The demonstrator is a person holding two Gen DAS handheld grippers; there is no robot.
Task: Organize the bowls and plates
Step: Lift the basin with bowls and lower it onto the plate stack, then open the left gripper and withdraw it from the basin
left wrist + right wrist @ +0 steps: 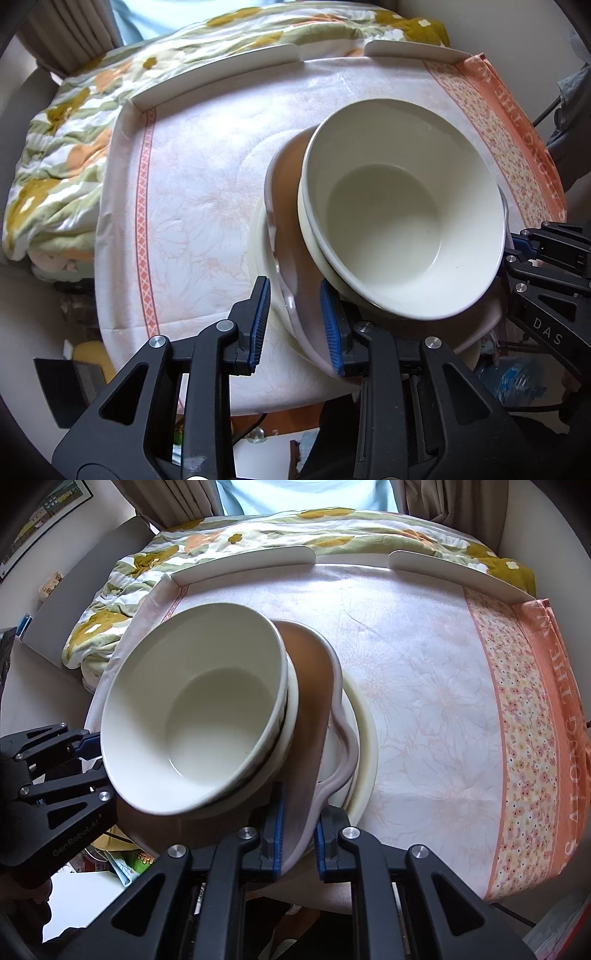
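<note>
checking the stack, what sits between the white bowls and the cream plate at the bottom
A brown plate with a wavy rim lies between the white bowls and the cream plate, clearest in the right wrist view.

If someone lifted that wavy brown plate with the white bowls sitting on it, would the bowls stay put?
Probably not reliably. The brown plate looks glazed and smooth, so the white bowls could slide. They sit nested and tilted toward one side, which makes the load seem lopsided. The right gripper pinches only the plate's wavy rim, so it might twist. All look like breakable ceramic.
</note>
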